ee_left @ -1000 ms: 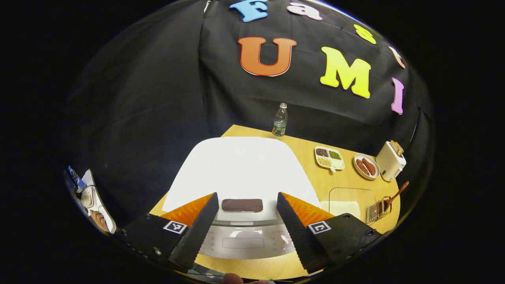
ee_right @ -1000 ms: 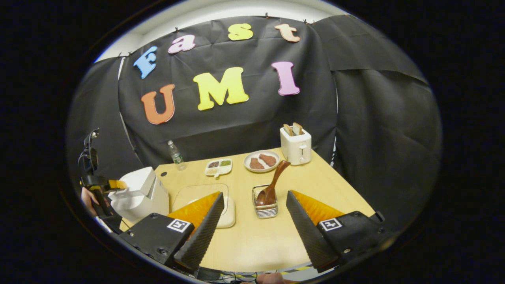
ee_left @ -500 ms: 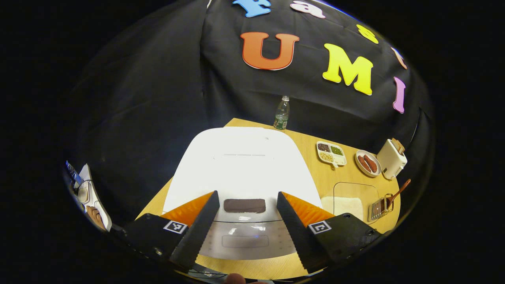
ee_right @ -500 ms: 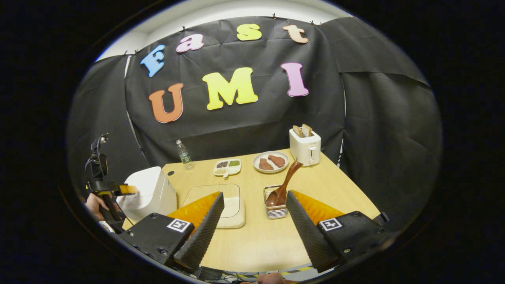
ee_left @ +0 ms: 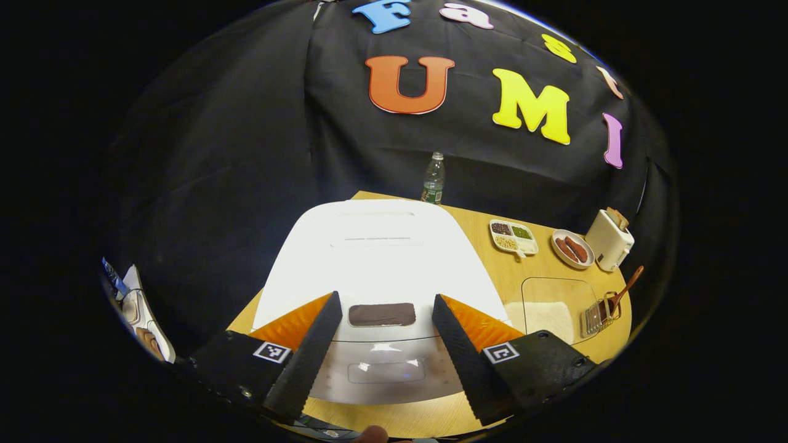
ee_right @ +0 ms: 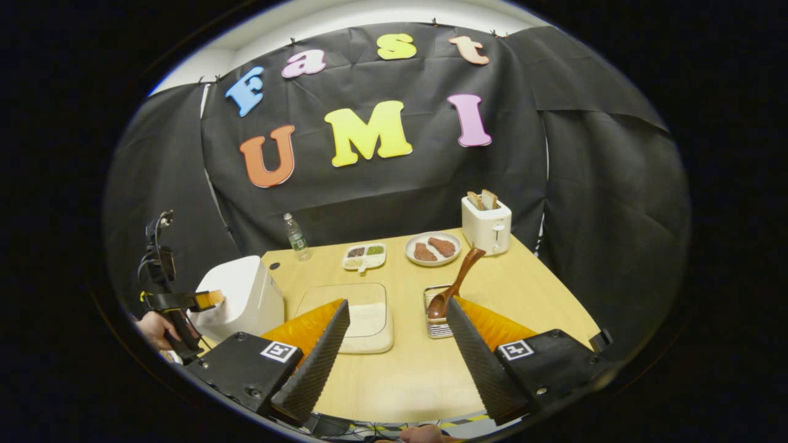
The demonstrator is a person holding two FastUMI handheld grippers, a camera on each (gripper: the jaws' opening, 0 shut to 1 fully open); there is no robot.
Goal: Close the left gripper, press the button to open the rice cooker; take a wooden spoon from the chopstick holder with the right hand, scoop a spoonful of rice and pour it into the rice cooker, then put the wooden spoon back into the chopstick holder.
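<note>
Staged kitchen booth: black cloth wall [ee_right: 381, 184], wooden table [ee_right: 523, 289], toaster [ee_right: 486, 224].

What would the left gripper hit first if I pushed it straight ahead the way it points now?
Most likely the rice cooker: the open left gripper has its fingers either side of the cooker's front, aimed at the dark panel on the closed lid. How much gap is left is unclear.
</note>
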